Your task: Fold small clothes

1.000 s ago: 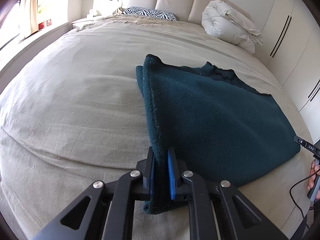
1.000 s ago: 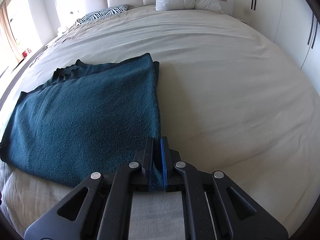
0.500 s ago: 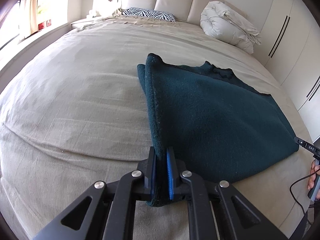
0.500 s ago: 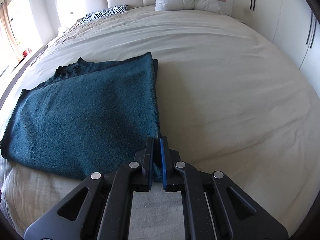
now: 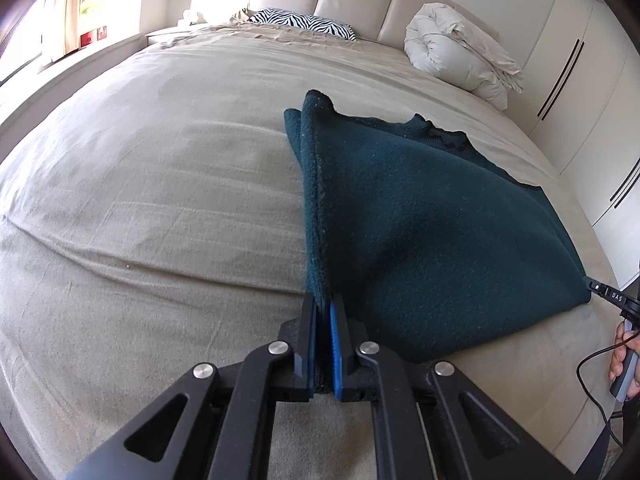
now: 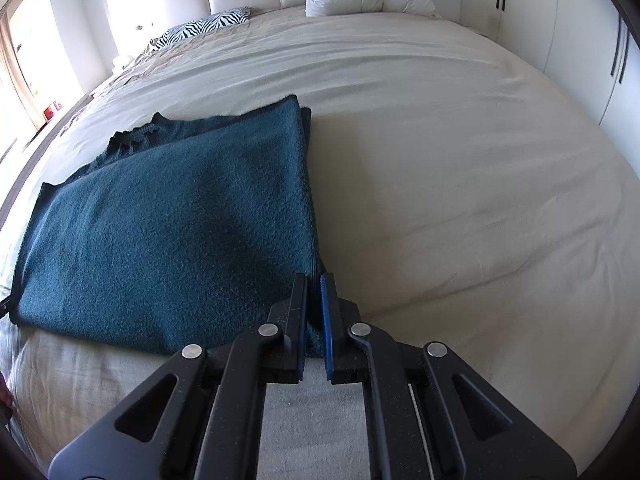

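A dark teal fleece garment (image 5: 420, 220) lies folded in half on the bed (image 5: 140, 200), its ribbed collar at the far edge. My left gripper (image 5: 323, 308) is shut on its near left corner. In the right wrist view the garment (image 6: 168, 232) spreads to the left, and my right gripper (image 6: 314, 280) is closed on its near right corner, the jaws a little apart with cloth between them. The other gripper's tip (image 5: 612, 298) and a hand show at the right edge of the left wrist view.
A rolled white duvet (image 5: 460, 52) and a zebra-print pillow (image 5: 304, 22) lie at the padded headboard. White wardrobes (image 6: 580, 32) line the right side. A window ledge (image 5: 60, 60) runs along the left. The bed's near edge is just below the grippers.
Both grippers have drawn the garment's near edge toward the bed's front, flattening it. The right jaws have parted slightly but cloth still sits between them.
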{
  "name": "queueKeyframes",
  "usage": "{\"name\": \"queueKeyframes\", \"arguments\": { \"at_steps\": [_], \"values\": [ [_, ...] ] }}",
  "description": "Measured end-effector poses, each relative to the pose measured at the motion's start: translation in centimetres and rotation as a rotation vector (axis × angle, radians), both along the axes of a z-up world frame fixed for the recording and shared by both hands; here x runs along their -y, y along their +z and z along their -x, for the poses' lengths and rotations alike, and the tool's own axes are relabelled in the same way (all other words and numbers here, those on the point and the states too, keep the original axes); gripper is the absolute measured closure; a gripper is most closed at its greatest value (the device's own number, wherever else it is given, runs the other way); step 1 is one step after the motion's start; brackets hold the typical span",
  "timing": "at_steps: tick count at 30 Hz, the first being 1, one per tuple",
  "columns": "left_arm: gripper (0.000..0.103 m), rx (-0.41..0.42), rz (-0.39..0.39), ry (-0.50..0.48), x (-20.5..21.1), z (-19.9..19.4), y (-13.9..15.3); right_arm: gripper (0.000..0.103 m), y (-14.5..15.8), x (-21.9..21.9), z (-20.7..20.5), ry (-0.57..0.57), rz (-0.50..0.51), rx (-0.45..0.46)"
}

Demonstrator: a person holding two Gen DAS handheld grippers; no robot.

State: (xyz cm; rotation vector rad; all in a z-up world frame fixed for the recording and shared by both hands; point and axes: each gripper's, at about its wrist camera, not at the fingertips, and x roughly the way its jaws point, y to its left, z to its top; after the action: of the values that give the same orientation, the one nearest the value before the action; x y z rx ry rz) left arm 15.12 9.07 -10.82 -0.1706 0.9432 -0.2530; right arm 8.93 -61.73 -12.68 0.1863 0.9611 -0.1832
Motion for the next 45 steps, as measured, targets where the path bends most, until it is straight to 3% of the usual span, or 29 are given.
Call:
{"name": "queueKeyframes", "arguments": {
  "at_steps": [9,20,21,23,25,26,30,34,36,39,45],
  "values": [
    [0.096,0.006,-0.024,-0.01,0.3,0.2,0.3,0.097,-0.6,-0.1,0.3,-0.004,0.001,0.002],
    [0.095,-0.006,-0.025,-0.01,0.5,0.0,0.1,0.095,-1.3,1.8,0.3,-0.037,-0.116,0.007],
    [0.093,-0.005,-0.028,-0.012,0.5,0.0,0.1,0.094,-1.2,2.0,0.4,-0.048,-0.13,0.007],
    [0.088,-0.006,-0.03,-0.006,0.5,0.0,0.1,0.081,-1.1,2.3,0.7,-0.073,-0.141,0.003],
    [0.071,-0.013,-0.035,0.012,0.3,-0.1,0.1,0.074,-0.7,2.8,1.2,-0.114,-0.157,0.013],
    [0.066,-0.016,-0.025,0.02,0.1,0.0,0.1,0.073,-0.5,3.0,1.4,-0.134,-0.163,0.023],
    [0.061,-0.015,-0.039,0.04,-0.5,0.4,0.8,0.072,1.0,3.1,1.9,-0.176,-0.155,0.074],
    [0.053,0.06,-0.111,0.084,-0.9,1.4,3.4,0.072,3.2,2.0,1.5,-0.187,-0.169,0.154],
    [0.046,0.099,-0.13,0.079,-0.5,1.1,4.6,0.072,3.8,1.0,0.8,-0.162,-0.199,0.18],
    [0.045,0.134,-0.134,0.029,1.3,-0.7,6.0,0.072,3.5,-1.9,-1.8,-0.06,-0.305,0.167],
    [0.04,0.22,-0.191,-0.109,8.7,-6.4,7.3,0.072,2.1,-8.1,-7.1,0.125,-0.455,0.155]
  ]
}}
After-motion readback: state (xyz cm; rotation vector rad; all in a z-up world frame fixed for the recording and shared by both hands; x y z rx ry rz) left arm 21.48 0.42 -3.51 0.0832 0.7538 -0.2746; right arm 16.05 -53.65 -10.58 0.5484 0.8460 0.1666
